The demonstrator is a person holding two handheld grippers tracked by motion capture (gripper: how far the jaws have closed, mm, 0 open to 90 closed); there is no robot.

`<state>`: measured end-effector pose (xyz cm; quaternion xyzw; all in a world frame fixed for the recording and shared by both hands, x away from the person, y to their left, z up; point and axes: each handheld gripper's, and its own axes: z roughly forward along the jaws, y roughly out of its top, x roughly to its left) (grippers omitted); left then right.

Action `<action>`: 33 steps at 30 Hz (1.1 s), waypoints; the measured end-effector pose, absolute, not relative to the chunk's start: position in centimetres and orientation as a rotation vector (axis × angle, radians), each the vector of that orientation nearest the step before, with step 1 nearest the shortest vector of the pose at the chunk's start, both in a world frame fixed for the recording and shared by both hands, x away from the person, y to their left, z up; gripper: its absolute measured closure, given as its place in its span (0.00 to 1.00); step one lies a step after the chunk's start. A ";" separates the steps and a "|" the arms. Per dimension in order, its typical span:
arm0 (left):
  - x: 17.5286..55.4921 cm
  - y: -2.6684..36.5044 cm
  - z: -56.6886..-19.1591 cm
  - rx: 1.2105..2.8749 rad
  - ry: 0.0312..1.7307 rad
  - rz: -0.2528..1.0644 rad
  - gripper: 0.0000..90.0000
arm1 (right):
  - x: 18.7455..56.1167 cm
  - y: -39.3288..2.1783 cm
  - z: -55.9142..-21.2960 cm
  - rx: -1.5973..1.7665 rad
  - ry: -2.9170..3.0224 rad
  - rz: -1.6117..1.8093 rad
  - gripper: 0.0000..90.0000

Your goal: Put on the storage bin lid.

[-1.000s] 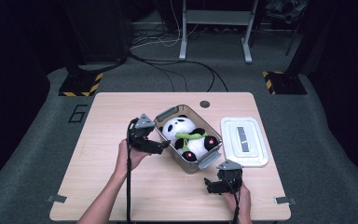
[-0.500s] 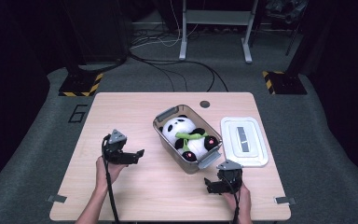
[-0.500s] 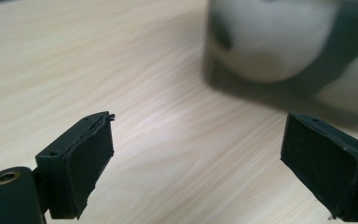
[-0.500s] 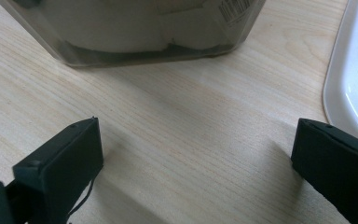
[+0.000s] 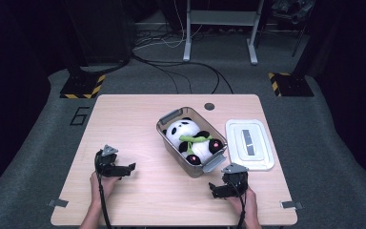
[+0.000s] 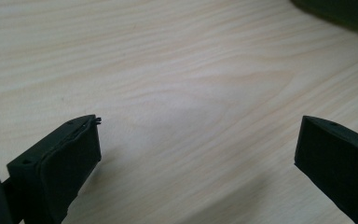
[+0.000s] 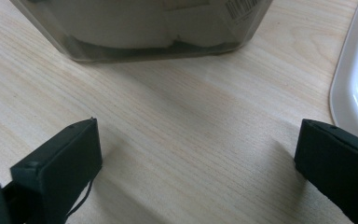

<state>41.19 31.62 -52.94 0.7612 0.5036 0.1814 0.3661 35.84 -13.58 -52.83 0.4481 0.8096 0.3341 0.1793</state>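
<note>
The plush panda (image 5: 192,142) is lying inside the clear bin (image 5: 169,117) at mid-table, with the white lid (image 5: 249,164) lying flat just beside it. Both tools are resting low, jaws spread and gripping nothing, the left tool (image 5: 129,168) having just been opening, well apart from the bin, and the right tool (image 5: 213,191) near its front corner. The packing step is looking done; next, the right tool probably needs to pick up the lid and seat it squarely on the bin.
</note>
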 end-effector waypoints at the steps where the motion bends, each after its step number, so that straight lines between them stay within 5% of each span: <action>1: 41.1 31.7 -52.9 1.970 1.299 0.475 0.00 | 35.9 -13.6 -52.8 1.269 2.291 0.945 0.00; 5: 41.1 31.3 -53.0 1.981 1.361 0.578 0.04 | 36.2 -14.3 -52.5 1.308 2.299 0.985 0.00; 17: 41.3 31.0 -53.0 1.973 1.355 0.592 0.06 | 37.5 -19.2 -50.8 1.420 2.096 0.974 0.02; 27: 41.2 31.0 -53.0 1.981 1.347 0.589 0.08 | 43.1 -21.4 -49.1 1.474 2.029 0.863 0.02; 33: 41.2 30.9 -53.0 1.977 1.340 0.589 0.09 | 46.2 -22.2 -49.3 1.509 2.021 0.838 0.24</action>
